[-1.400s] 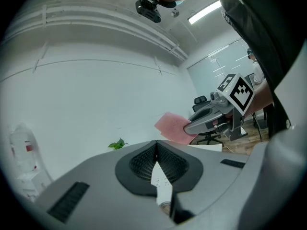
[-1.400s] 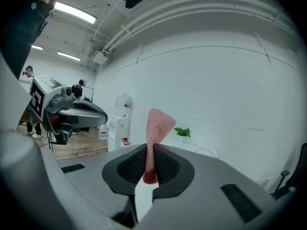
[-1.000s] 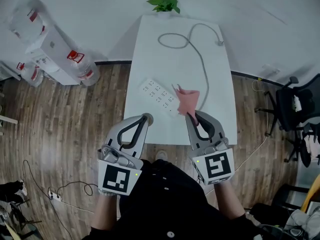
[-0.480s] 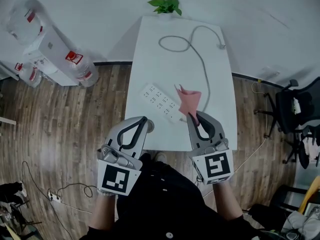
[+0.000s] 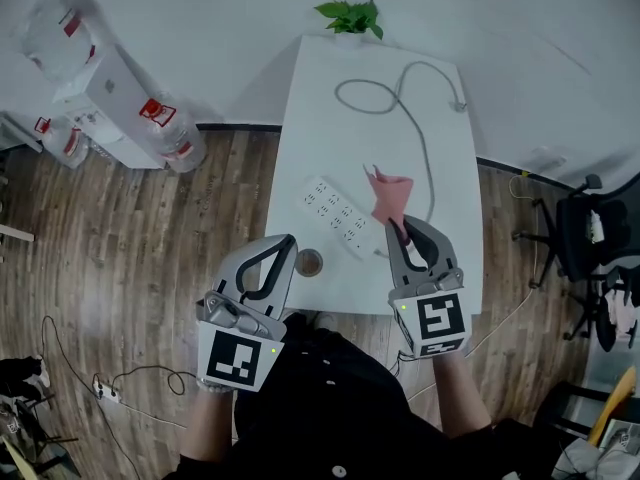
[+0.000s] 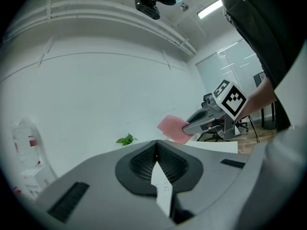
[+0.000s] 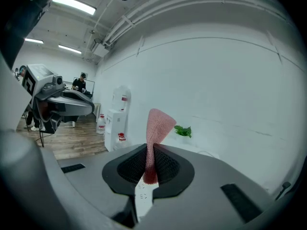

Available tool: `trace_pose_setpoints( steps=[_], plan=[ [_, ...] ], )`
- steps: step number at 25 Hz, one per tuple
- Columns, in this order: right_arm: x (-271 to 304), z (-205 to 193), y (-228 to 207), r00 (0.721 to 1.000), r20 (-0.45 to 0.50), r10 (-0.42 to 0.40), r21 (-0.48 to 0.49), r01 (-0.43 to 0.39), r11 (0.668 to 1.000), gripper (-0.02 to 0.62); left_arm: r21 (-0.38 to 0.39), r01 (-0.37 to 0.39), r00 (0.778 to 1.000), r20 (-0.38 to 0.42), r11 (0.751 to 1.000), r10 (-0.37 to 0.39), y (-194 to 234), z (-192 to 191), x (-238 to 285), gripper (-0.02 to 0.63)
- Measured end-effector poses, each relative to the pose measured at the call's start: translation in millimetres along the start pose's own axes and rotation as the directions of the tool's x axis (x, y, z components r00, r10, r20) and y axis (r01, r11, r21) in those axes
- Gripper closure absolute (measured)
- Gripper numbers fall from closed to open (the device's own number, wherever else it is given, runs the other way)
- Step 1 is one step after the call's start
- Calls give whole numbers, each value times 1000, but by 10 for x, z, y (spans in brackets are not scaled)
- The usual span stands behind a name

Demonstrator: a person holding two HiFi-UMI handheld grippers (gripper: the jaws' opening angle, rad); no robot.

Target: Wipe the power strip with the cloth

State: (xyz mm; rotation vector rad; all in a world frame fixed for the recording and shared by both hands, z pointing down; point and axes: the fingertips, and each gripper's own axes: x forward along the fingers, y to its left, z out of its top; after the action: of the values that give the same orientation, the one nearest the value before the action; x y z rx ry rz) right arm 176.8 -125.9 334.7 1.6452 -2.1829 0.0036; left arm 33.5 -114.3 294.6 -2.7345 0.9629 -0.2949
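A white power strip lies slantwise on the white table, its grey cord looping toward the far end. My right gripper is shut on a pink cloth, which sticks up from the jaws above the strip's right end. In the right gripper view the pink cloth stands pinched between the pads. My left gripper is shut with nothing in it, at the table's near left edge, short of the strip. The left gripper view shows the strip through the jaw gap and the pink cloth beyond.
A small round brown thing sits on the table by the left gripper's tip. A potted plant stands at the far edge. Water bottles and a dispenser stand on the floor to the left, an office chair to the right.
Both grippers have moved forward over the table's near edge; the right one now carries the cloth over the strip's right end. The round brown thing now shows beside the left gripper.
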Motion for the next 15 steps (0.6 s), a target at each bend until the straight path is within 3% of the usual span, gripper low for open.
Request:
trace_pose_setpoints(
  steps=[15],
  plan=[
    [887, -118, 54, 992, -97, 84, -144, -98, 985, 546, -33, -66, 998, -20, 997, 66, 311, -181, -146, 592]
  ],
)
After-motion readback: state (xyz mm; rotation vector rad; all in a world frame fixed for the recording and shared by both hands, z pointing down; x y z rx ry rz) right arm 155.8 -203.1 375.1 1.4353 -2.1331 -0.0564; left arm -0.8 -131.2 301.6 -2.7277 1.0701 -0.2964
